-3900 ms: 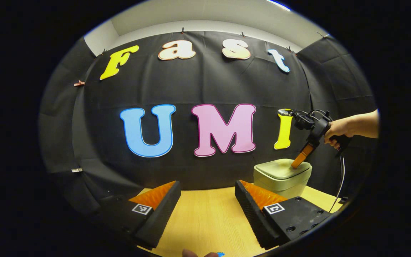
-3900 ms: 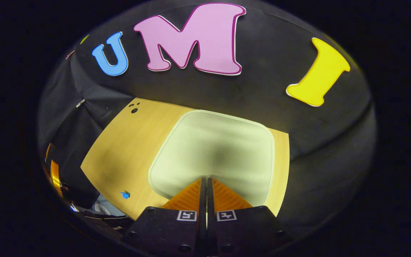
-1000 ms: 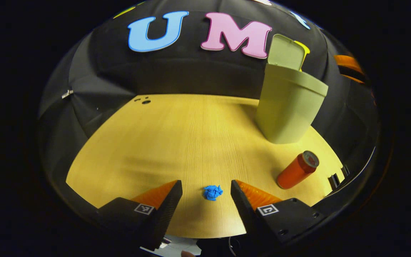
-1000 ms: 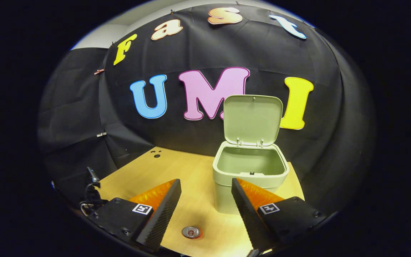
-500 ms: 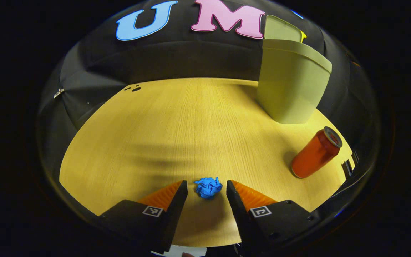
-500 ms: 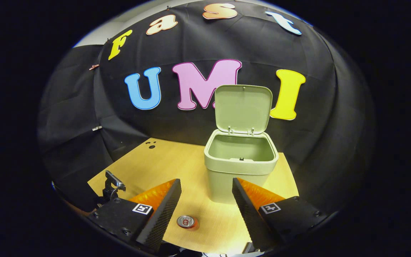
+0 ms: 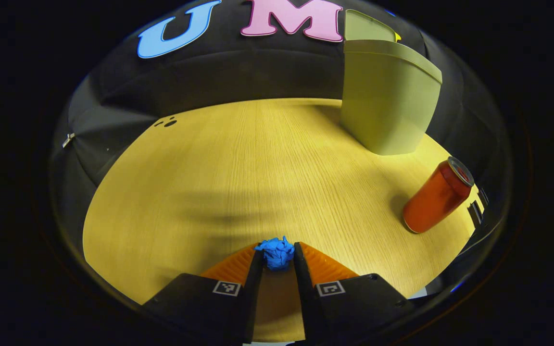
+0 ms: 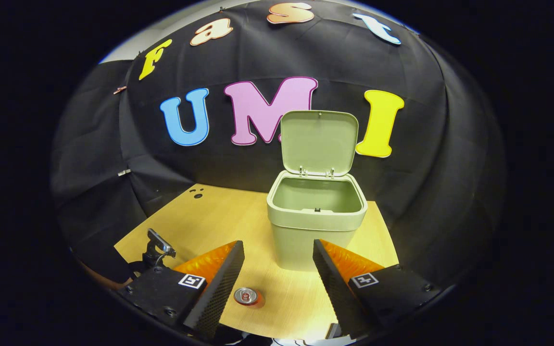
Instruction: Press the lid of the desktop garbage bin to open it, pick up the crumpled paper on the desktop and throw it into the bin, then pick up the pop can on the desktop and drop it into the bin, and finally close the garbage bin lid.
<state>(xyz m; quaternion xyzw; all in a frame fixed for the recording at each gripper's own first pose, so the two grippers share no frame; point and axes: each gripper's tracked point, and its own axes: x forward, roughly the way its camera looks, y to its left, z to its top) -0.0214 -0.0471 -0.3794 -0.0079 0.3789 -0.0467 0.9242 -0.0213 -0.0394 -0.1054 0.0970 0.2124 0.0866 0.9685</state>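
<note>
I have the left gripper (image 7: 277, 257) closed on the crumpled paper (image 7: 275, 253), a small bright-blue wad low on the table (image 7: 238, 163). My right gripper (image 8: 277, 269) hangs spread wide, holding nothing, facing the bin (image 8: 316, 226), lid (image 8: 319, 142) upright.

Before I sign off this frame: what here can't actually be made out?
- Bin inside: left gripper view sees its outer wall from the side; right gripper view shows just the upper inside, the front rim hiding the bottom.
- Can: right gripper view shows its top; its body is hidden beneath.
- Paper ball: its lower part is hidden between the left gripper fingers.
</note>
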